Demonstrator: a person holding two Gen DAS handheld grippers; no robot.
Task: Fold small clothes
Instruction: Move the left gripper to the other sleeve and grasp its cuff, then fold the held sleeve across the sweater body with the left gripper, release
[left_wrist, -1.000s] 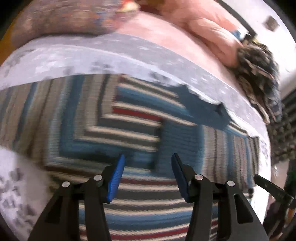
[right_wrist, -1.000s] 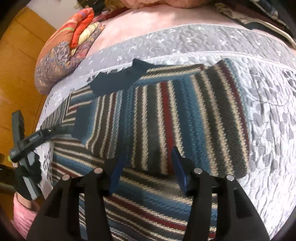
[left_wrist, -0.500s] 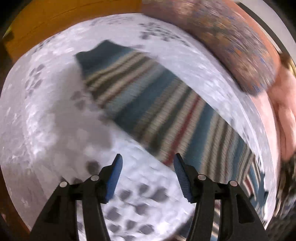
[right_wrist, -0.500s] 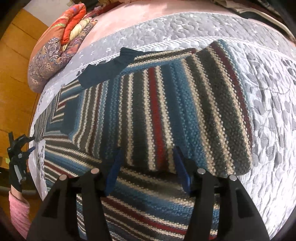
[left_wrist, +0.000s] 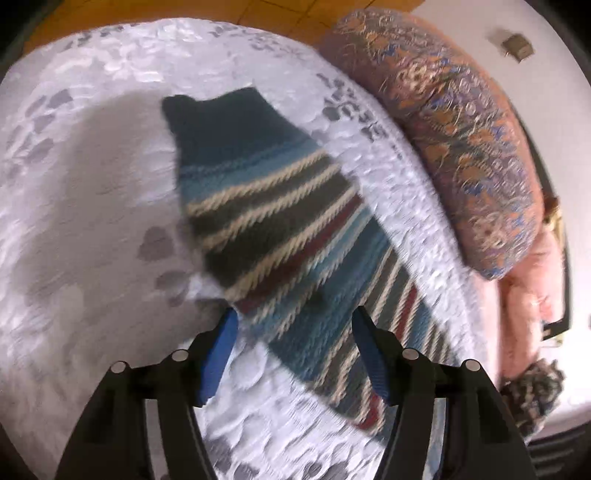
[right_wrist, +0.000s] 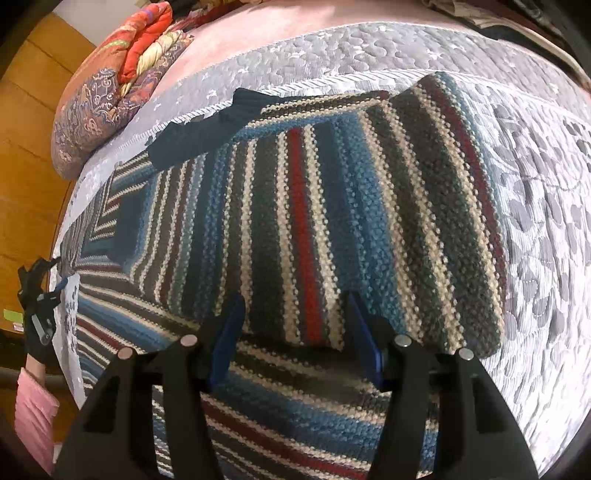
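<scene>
left view is blurred. the sweater (right_wrist: 332, 221) runs off the bottom edge; bare bedspread (left_wrist: 92, 221) beside its sleeve (left_wrist: 266, 206). left gripper (left_wrist: 293, 350) and right gripper (right_wrist: 295, 332) gape wide, holding nothing.

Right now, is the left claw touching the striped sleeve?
Cannot tell. In the left wrist view the left claw is open with the striped sleeve passing between its fingers, but motion blur hides whether the fingertips meet the knit.

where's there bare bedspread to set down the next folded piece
Bare bedspread lies left of the sweater sleeve in the left wrist view, and right of the folded striped sweater in the right wrist view. Crowded: the patterned cushion hems the sleeve's far side.
</scene>
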